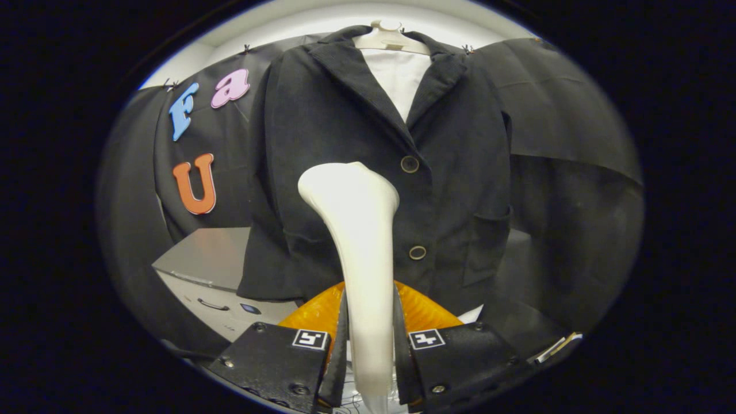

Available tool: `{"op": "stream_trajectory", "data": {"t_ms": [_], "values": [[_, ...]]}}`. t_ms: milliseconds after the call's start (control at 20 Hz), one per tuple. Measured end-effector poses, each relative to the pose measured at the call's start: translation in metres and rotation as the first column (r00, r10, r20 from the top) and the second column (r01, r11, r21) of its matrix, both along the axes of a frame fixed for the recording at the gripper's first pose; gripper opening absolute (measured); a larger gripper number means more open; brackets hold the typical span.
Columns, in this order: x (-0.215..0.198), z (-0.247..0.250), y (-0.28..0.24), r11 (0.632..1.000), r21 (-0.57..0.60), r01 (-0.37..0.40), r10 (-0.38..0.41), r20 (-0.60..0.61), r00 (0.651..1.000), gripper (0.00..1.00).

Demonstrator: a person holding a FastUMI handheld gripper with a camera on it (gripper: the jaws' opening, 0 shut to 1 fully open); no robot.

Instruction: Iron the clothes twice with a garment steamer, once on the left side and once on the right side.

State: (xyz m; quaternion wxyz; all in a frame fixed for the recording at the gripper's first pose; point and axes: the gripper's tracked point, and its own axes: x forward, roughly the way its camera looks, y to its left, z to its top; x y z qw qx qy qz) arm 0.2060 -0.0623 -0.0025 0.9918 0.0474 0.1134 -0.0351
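Gripper (369, 345) level, fingers clamped on white steamer (362, 253), head raised against dark jacket (322, 132).

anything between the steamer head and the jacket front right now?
Nothing visible. The gripper is shut on the steamer handle, and the steamer's head sits right in front of the dark jacket, beside the button line. Whether the head touches the cloth cannot be told.

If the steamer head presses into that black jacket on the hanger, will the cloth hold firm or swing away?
The jacket will probably give and swing: it hangs free from a hanger. Its cloth looks fairly thick, so likely less floppy. The steamer, clamped in the gripper, looks rigid.
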Motion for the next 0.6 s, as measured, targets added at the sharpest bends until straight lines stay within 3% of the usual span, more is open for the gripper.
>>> {"op": "stream_trajectory", "data": {"t_ms": [600], "values": [[0.004,-0.073,0.000,1.000,0.012,-0.017,0.018,-0.071,0.997,0.38]]}}
